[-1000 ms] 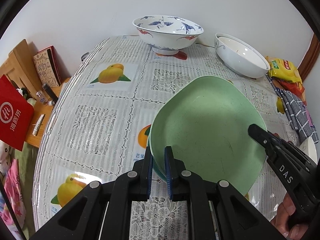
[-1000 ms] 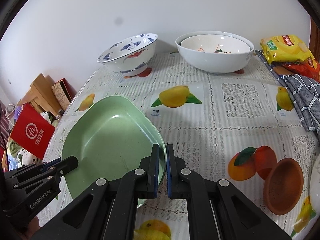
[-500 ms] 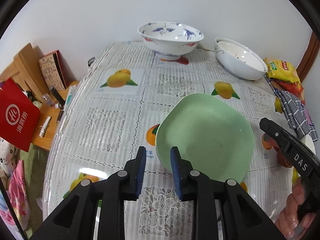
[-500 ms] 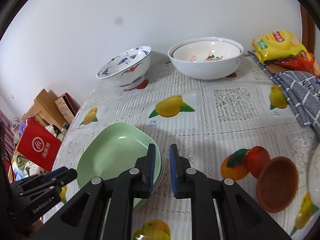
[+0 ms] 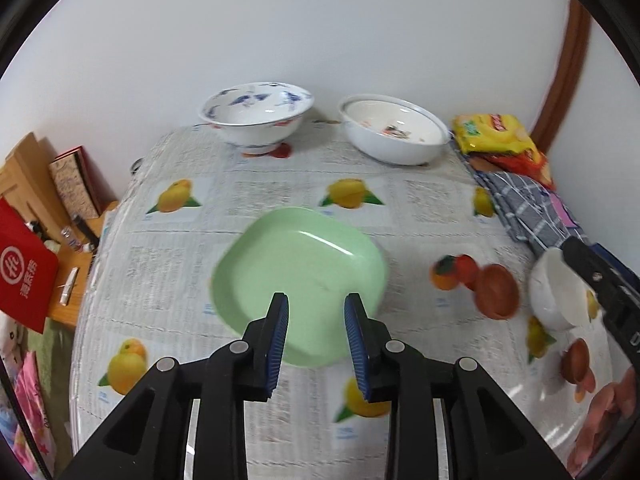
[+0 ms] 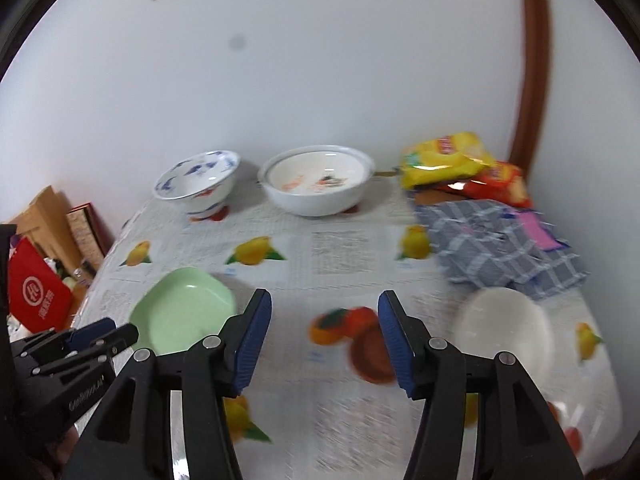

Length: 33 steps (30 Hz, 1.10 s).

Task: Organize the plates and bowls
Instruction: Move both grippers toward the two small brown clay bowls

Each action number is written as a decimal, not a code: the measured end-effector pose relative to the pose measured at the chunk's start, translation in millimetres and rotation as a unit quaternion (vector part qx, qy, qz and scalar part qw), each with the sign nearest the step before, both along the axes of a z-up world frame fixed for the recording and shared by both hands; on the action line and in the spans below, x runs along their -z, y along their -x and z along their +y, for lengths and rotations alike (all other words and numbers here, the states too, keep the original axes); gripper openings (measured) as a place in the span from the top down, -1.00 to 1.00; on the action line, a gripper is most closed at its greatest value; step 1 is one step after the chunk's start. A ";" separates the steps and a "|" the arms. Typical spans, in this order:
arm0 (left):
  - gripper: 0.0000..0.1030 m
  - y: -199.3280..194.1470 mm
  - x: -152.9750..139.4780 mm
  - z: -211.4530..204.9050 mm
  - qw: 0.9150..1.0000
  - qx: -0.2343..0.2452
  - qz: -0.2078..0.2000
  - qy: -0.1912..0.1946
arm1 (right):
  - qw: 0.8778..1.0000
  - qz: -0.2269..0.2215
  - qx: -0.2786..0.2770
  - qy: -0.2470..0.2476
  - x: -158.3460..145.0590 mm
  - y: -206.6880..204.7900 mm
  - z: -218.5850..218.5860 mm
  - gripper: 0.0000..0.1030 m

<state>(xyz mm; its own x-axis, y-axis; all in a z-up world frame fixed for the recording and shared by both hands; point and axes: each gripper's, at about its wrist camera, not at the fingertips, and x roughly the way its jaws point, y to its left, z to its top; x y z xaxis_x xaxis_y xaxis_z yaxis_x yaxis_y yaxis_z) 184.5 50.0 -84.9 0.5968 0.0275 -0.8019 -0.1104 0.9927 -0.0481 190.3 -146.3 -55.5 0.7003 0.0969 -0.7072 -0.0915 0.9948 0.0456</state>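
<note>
A pale green square plate (image 5: 296, 280) lies flat on the fruit-print tablecloth (image 5: 180, 280). My left gripper (image 5: 316, 300) hangs above its near edge, open, clear of the plate. My right gripper (image 6: 324, 296) is higher and to the right of the plate (image 6: 184, 312); its jaws are opening with nothing between them. At the back stand a blue-patterned bowl (image 5: 256, 116) and a wide white bowl (image 5: 394, 132). A small brown dish (image 6: 372, 356) and a small white bowl (image 6: 504, 328) sit at the right, blurred.
Yellow and red snack bags (image 5: 496, 136) and a grey checked cloth (image 5: 516, 208) fill the back right corner. A second brown dish (image 5: 576, 360) lies near the right edge. Left of the table stand a low wooden stand (image 5: 24, 172) and a red bag (image 5: 20, 268).
Both grippers were shut on the green plate's rim. They have let go, opened, risen and drawn back, and the plate now lies on the table. The right view has swung right.
</note>
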 end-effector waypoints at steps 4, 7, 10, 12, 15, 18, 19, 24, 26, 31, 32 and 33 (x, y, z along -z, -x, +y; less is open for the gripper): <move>0.46 3.5 -5.0 -31.4 0.999 0.046 0.002 0.020 | 0.998 -0.010 0.067 0.011 -4.4 24.2 -43.8 -0.08; 0.44 5.2 -6.1 -51.7 0.998 0.063 0.001 0.018 | 0.995 -0.007 0.093 0.016 1.2 45.5 -76.7 -0.08; 0.33 6.0 -2.3 -68.1 0.997 0.070 0.005 0.032 | 0.990 0.000 0.138 0.030 11.3 62.0 -109.8 -0.08; 0.33 7.7 0.9 -75.2 0.997 0.069 0.008 0.037 | 0.983 0.002 0.178 0.043 19.4 72.0 -134.8 -0.08; 0.33 6.5 6.5 -82.4 0.997 0.067 0.013 0.032 | 0.980 0.014 0.200 0.011 33.0 80.5 -169.3 -0.08; 0.33 3.7 14.7 -87.9 0.997 0.066 0.026 0.031 | 0.974 0.036 0.222 -0.017 48.2 83.3 -195.6 -0.08; 0.33 2.9 17.2 -88.9 0.997 0.064 0.029 0.034 | 0.973 0.043 0.227 -0.011 52.5 83.8 -200.1 -0.08; 0.33 -3.5 26.9 -102.6 0.997 0.051 0.029 0.043 | 0.968 0.070 0.234 0.051 73.6 82.4 -205.5 -0.08; 0.33 -8.9 31.7 -112.8 0.997 0.056 0.034 0.041 | 0.969 0.082 0.230 0.044 80.5 82.4 -209.4 -0.08; 0.33 -25.1 41.8 -137.2 0.996 0.073 0.042 0.031 | 0.971 0.108 0.214 0.000 94.0 83.2 -215.5 -0.08; 0.33 -28.4 43.6 -140.6 0.996 0.075 0.044 0.030 | 0.971 0.110 0.213 -0.011 95.3 83.0 -216.6 -0.08; 0.33 -32.1 45.7 -143.5 0.996 0.077 0.047 0.028 | 0.970 0.112 0.215 -0.016 96.6 82.9 -218.0 -0.08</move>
<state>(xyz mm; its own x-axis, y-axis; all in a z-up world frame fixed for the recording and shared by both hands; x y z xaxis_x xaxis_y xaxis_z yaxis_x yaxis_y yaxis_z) 216.7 -93.4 -130.7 0.5130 -0.1052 -0.8519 0.0369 0.9942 -0.1005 107.5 -364.3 -152.1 0.5106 -0.1452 -0.8475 0.3469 0.9366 0.0486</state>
